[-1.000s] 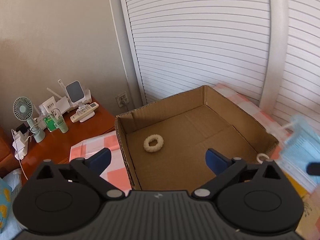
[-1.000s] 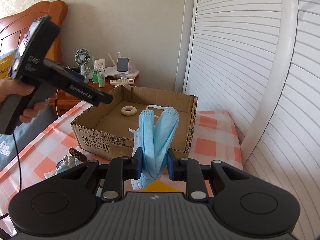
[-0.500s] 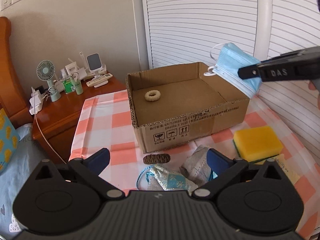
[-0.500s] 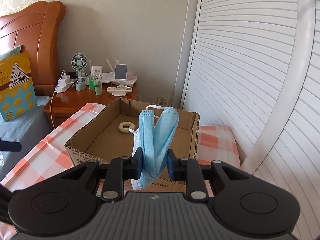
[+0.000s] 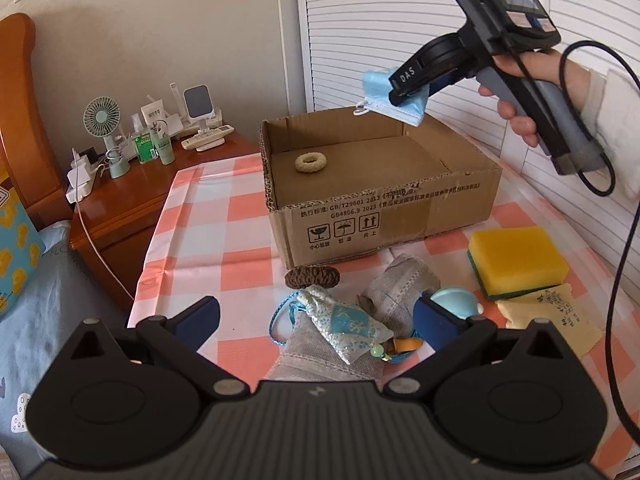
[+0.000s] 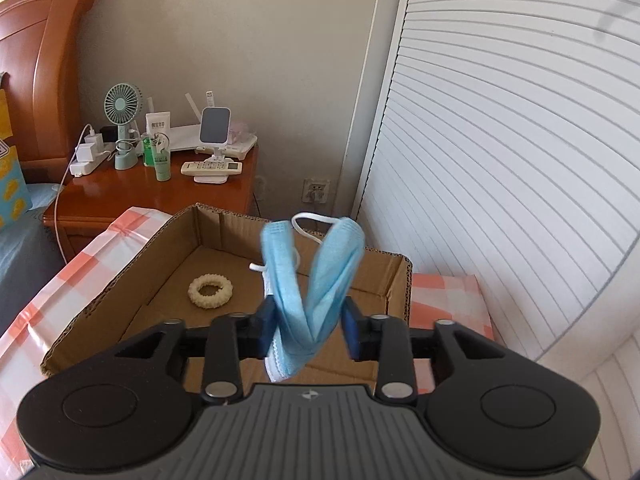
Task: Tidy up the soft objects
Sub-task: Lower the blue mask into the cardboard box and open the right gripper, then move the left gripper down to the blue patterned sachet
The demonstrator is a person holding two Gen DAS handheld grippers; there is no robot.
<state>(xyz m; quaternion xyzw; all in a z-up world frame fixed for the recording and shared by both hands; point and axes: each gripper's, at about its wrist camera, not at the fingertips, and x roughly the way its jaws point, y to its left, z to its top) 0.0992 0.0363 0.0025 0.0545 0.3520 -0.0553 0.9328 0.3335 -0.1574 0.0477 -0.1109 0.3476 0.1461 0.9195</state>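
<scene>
My right gripper (image 6: 307, 330) hangs above the open cardboard box (image 6: 132, 268), its jaws parted a little around a folded blue face mask (image 6: 316, 280) that still hangs between them. It also shows in the left wrist view (image 5: 404, 94) over the box's far rim (image 5: 332, 114). A cream ring scrunchie (image 5: 311, 162) lies inside the box. My left gripper (image 5: 316, 320) is open and empty above a pile on the checked cloth: a blue-patterned sachet (image 5: 344, 324), grey masks (image 5: 400, 288), a brown scrunchie (image 5: 312, 278), a pale blue round thing (image 5: 456, 302).
A yellow sponge (image 5: 518, 260) and a yellow cloth (image 5: 552, 316) lie right of the pile. A wooden nightstand (image 5: 132, 196) with a fan, bottles and a remote stands left of the box. A slatted white door (image 6: 500, 160) is on the right.
My left gripper has pulled back from the box to above the pile. My right gripper has moved over the box and its jaws have parted a little around the mask.
</scene>
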